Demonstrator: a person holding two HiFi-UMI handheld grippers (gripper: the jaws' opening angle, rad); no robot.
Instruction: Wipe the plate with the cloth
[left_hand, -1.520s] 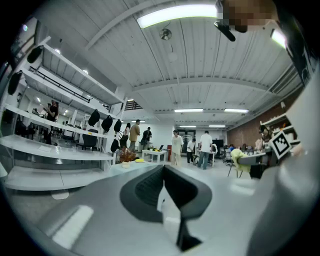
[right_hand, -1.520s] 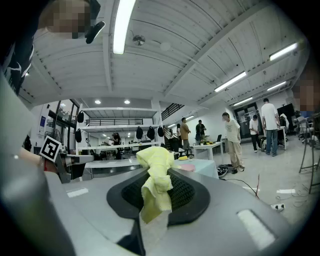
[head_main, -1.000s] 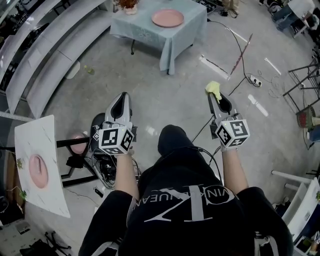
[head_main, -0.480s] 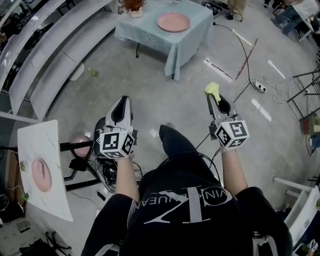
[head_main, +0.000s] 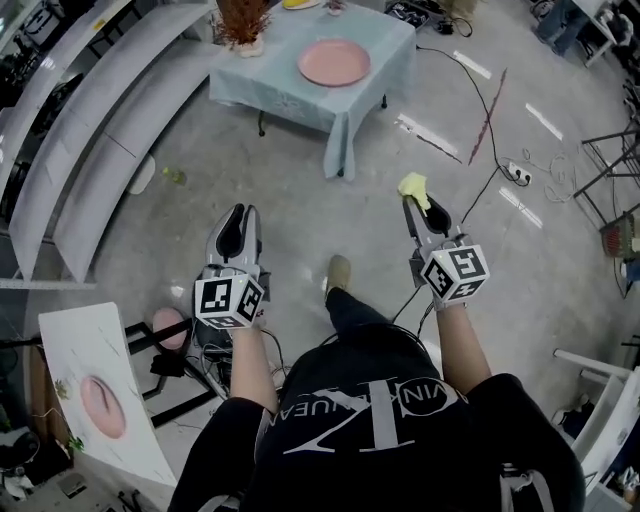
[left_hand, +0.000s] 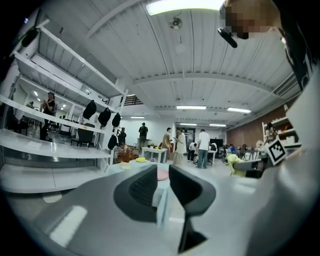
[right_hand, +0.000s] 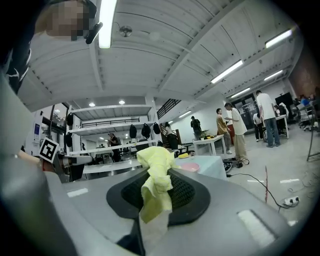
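Clenching the cloth (head_main: 413, 187), right gripper (head_main: 418, 207) faces plate (head_main: 334, 62) on table (head_main: 268, 82); left gripper (head_main: 238, 216) parted, empty.

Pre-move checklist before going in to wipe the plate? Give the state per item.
1. Cloth clamped in the right gripper: ok, jaws shut on it.
2. Left gripper free: ok, jaws apart, nothing between them.
3. Plate within reach: not ok, it sits on the table across open floor ahead.
4. Plate top unobstructed: ok, nothing lies on it.
5. Where the plate is dirty: cannot tell, too small in every view.
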